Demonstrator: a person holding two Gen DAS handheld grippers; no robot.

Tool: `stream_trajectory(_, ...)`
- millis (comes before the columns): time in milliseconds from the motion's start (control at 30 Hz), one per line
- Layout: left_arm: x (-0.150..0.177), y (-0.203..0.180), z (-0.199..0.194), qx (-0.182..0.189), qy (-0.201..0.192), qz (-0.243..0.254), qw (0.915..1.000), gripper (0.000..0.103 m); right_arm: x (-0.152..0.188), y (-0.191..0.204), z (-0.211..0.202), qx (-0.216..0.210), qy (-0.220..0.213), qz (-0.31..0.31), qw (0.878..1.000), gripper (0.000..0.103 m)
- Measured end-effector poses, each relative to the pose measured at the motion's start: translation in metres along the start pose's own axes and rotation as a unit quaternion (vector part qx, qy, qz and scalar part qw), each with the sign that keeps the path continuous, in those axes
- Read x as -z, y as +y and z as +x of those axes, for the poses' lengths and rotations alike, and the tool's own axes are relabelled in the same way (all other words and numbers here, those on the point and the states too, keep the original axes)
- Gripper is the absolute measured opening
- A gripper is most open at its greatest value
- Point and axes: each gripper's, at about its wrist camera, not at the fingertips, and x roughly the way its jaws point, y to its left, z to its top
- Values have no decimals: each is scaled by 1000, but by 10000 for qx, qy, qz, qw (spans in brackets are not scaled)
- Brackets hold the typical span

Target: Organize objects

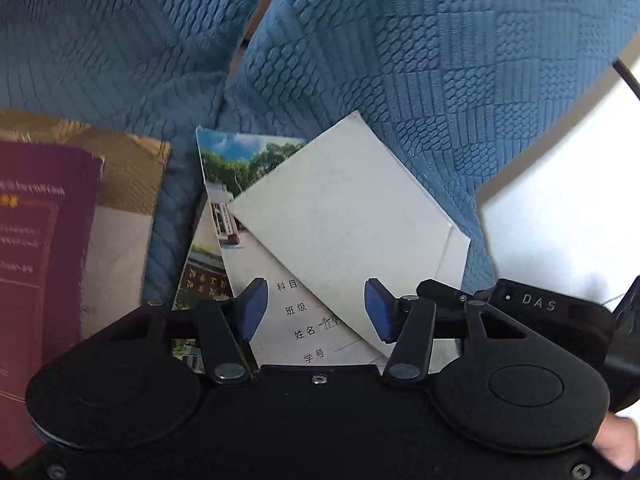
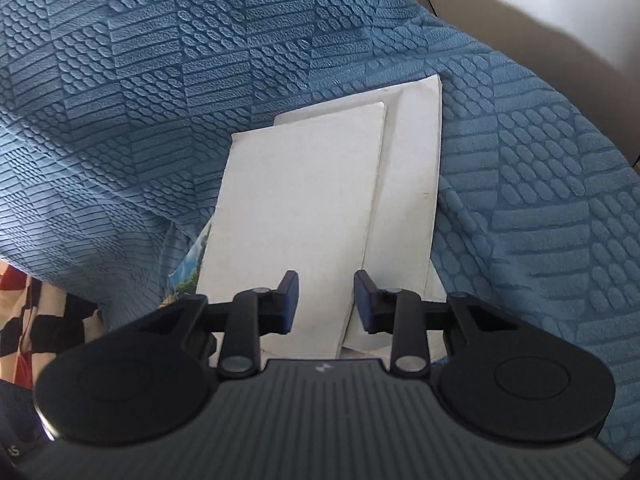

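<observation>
Nearest the left wrist camera is the black body of the left gripper [image 1: 316, 308], its jaws partly apart with blue pads [image 1: 253, 309] clear of anything. Between and just beyond those jaws lies a photo-covered exercise book [image 1: 256, 256], its printed lines of Chinese characters showing in the gap. A plain white booklet [image 1: 344, 216] lies askew across it, one corner reaching under the right-hand pad (whether that pad touches the paper I cannot tell). At the right edge of this view a person's hand [image 1: 616, 440] shows. Left of the jaws sits a maroon booklet [image 1: 44, 248] on a tan-and-grey one [image 1: 124, 208], well apart from the pads. Beyond everything spreads a blue textured sofa cover [image 1: 440, 60].

In the right wrist view the right gripper [image 2: 326, 300] holds its jaws narrow, nothing pinched. The white booklet [image 2: 296, 200] runs away from the gap, overlapping a second white sheet [image 2: 412, 168] toward the right-hand pad; a sliver of the photo cover [image 2: 192, 264] peeks out left. The blue cover [image 2: 160, 60] lies all round.
</observation>
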Motion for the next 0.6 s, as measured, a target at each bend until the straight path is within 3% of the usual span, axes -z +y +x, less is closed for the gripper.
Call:
stream_trajectory(167, -8, 17, 11, 545, 113, -622, 9965, 53, -2, 5, 4, 26, -88, -132, 9999, 31)
stream_trajectory(300, -13, 30, 19, 1009, 252, -1221, 9871, 53, -3, 5, 4, 16, -128, -194, 9997, 31)
stream_trajectory(400, -16, 37, 23, 1285, 299, -1595, 9784, 64, -4, 2, 4, -25, -137, -134, 9998, 31)
stream_trajectory(600, -19, 44, 26, 1526, 377, -1924, 9686, 69, -5, -4, 4, -160, -150, 123, 9997, 31)
